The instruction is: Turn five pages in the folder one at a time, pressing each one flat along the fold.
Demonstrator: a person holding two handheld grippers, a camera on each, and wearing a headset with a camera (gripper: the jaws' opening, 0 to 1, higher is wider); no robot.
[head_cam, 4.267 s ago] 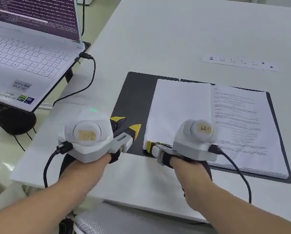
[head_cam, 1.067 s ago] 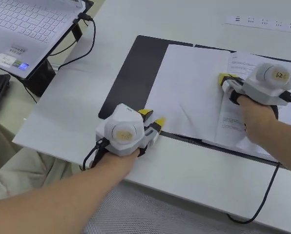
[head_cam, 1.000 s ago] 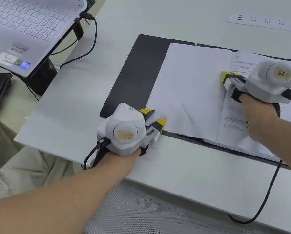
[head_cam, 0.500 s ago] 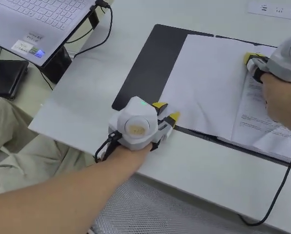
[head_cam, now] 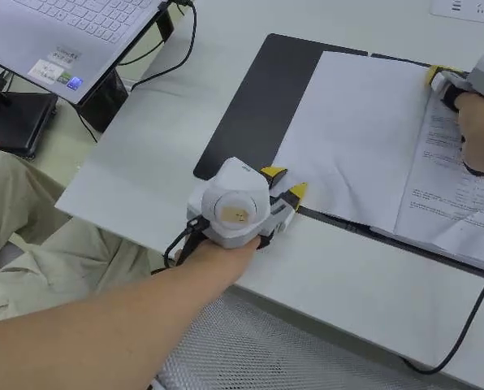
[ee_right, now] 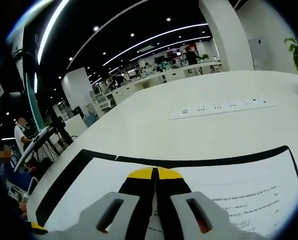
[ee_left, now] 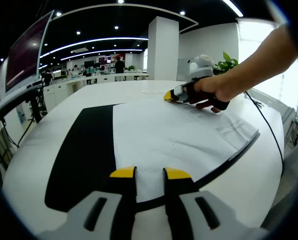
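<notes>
Folder (head_cam: pixel 242 114) lay open on tabletop (head_cam: pixel 144 162), one turned page (head_cam: pixel 356 138) blank side up. Right hand-held gripper (head_cam: pixel 435 75), clenched and empty, sat at fold's top, apparently pressing. Left hand-held gripper (head_cam: pixel 285 182), jaws slightly parted, was at page's near edge. Turn count unclear; probably more to do.

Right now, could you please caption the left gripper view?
Left tool open at near edge of folder; right tool at the far fold.

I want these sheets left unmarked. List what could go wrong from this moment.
1. The shut right gripper rests near the fold's far end; sliding it down could wrinkle the turned page, which looks faintly creased.
2. Its cable trails past the near edge of the folder and might catch the printed pages.
</notes>
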